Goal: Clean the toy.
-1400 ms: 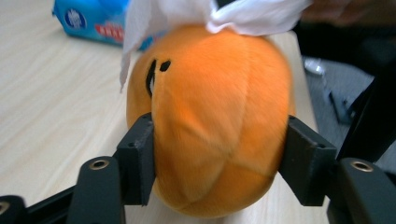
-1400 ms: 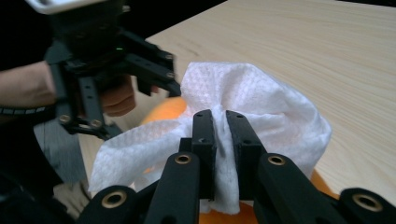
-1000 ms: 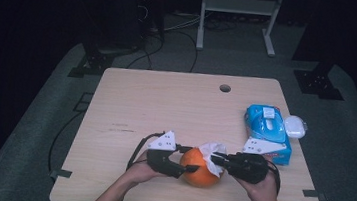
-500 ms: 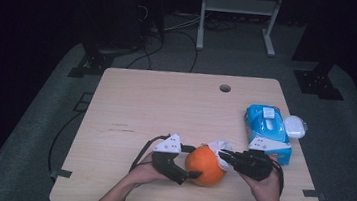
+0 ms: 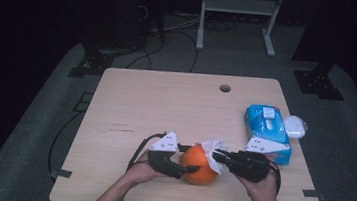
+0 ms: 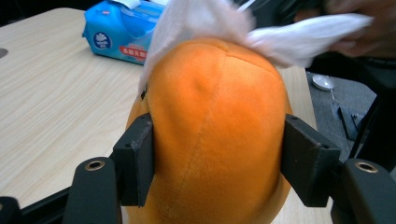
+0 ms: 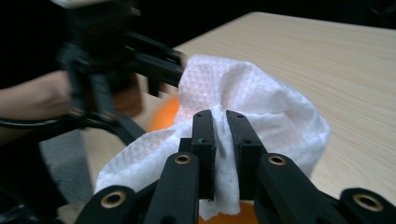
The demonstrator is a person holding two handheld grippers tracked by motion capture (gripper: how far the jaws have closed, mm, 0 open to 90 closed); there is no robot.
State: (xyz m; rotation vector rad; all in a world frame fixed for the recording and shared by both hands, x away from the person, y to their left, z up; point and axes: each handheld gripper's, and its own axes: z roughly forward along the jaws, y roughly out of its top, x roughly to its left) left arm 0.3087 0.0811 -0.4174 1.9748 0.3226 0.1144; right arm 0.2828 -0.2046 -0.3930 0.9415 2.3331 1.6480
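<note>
The orange toy (image 6: 215, 135) was clamped steady by the left gripper (image 5: 187, 163) so the wipe (image 7: 243, 121), pinched in the right gripper (image 7: 220, 135), could be rubbed over it.

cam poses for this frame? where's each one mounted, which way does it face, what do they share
High view: above the person's side of the table, facing forward and down; both forearms enter from the bottom, left gripper and right gripper meeting at the orange plush.
Left gripper view: on the left gripper, facing the plush clamped between its jaws, wipes pack behind.
Right gripper view: on the right gripper, jaws pinching the white wipe.
Shared: plush and wipe in all three.
</note>
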